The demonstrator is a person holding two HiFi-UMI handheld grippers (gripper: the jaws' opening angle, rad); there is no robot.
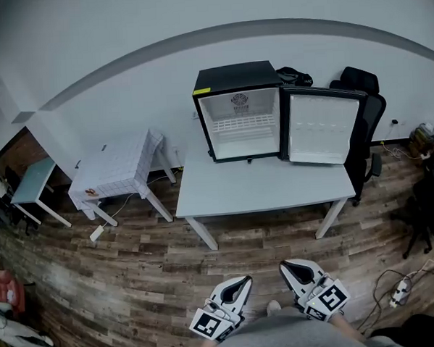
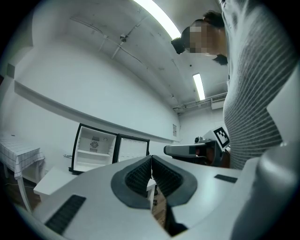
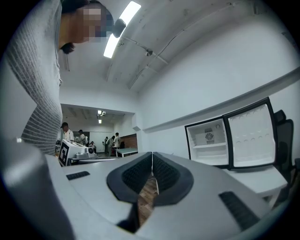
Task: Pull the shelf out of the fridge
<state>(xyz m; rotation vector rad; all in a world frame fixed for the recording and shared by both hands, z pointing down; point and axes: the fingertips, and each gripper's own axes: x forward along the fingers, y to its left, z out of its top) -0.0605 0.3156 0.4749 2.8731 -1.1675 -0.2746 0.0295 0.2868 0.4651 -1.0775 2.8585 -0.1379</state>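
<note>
From the head view I see the small black fridge with a white inside (image 1: 235, 77) standing at the back of the long light-grey tabletop (image 1: 261, 188), its door (image 1: 318, 127) swung wide open to the right. The white wire shelf (image 1: 242, 134) sits inside the fridge, across the middle of the compartment. Both of my tools hang low over the wood-plank floor (image 1: 136, 282), well apart from the tabletop: the left tongs (image 1: 244, 281) and the right tongs (image 1: 286, 265) are side by side, pointing towards the fridge. A small table under a checked white cloth (image 1: 119, 167) stands left of the tabletop, and a black office chair (image 1: 366, 103) is behind the open door.

In the left gripper view the left tongs are closed, their ribbed dark pads (image 2: 138, 176) meeting at the tip with nothing between them. The fridge shows far off to the left, and the right tongs reach in from the right edge.

In the right gripper view the right tongs are closed too, pads together and empty. The open fridge is on the right, the shelf a pale line inside it. Several people (image 3: 82, 137) stand in a far room on the left.
</note>
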